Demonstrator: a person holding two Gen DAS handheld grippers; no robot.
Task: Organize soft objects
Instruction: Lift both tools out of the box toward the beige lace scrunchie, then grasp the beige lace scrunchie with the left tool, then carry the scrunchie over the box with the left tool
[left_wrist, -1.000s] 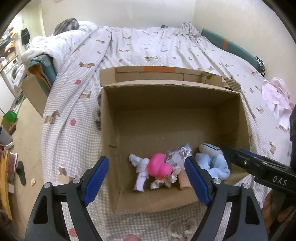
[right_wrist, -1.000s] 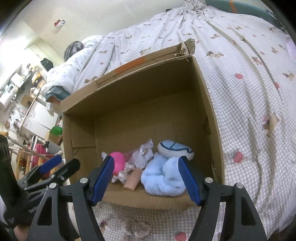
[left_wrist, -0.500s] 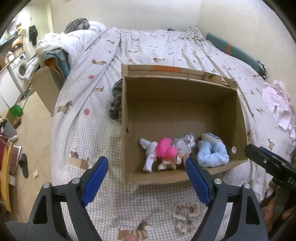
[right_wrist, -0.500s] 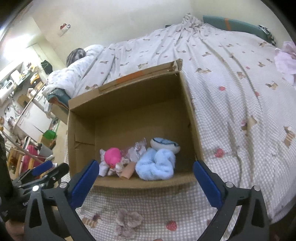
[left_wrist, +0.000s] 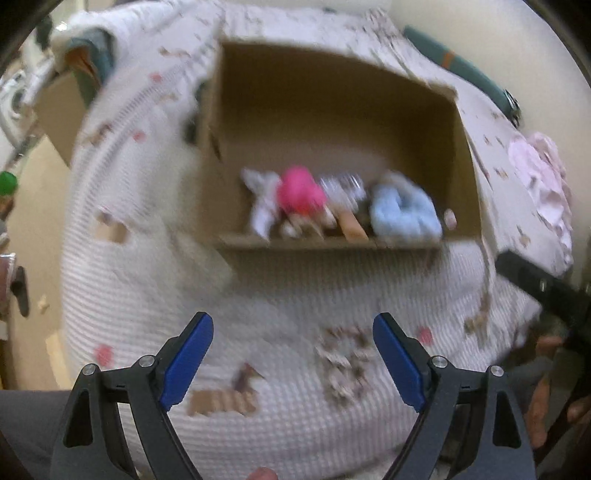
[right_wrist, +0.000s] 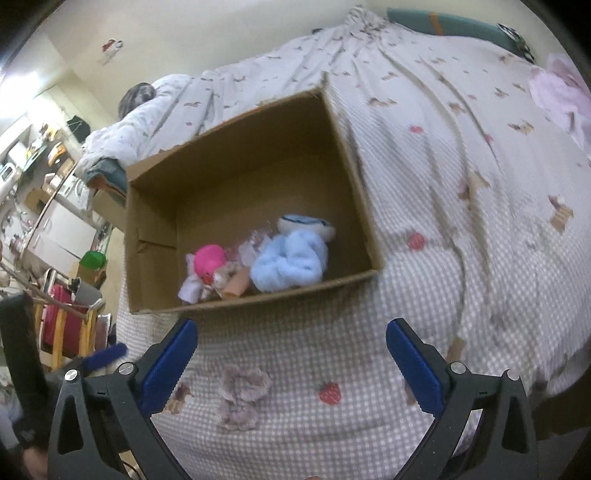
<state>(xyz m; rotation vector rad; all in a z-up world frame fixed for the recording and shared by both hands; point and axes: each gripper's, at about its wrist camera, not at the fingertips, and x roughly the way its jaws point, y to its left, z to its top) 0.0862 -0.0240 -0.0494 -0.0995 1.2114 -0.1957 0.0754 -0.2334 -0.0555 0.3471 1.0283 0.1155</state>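
The left gripper (left_wrist: 293, 354) is wide open, and between its blue pads (left_wrist: 186, 363) there is nothing. The right gripper (right_wrist: 291, 363) is also spread wide and holds nothing. Both point forward and a little downward, side by side, with the left one lying lower left of the right.

My left gripper (left_wrist: 293, 354) hangs with jaws wide apart over the bed (left_wrist: 147, 295). Ahead, blurred, the cardboard box (left_wrist: 236, 155) holds a pink toy (left_wrist: 299, 192) and a blue plush (left_wrist: 404, 212). A scrunchie (left_wrist: 343, 363) lies between my jaws.
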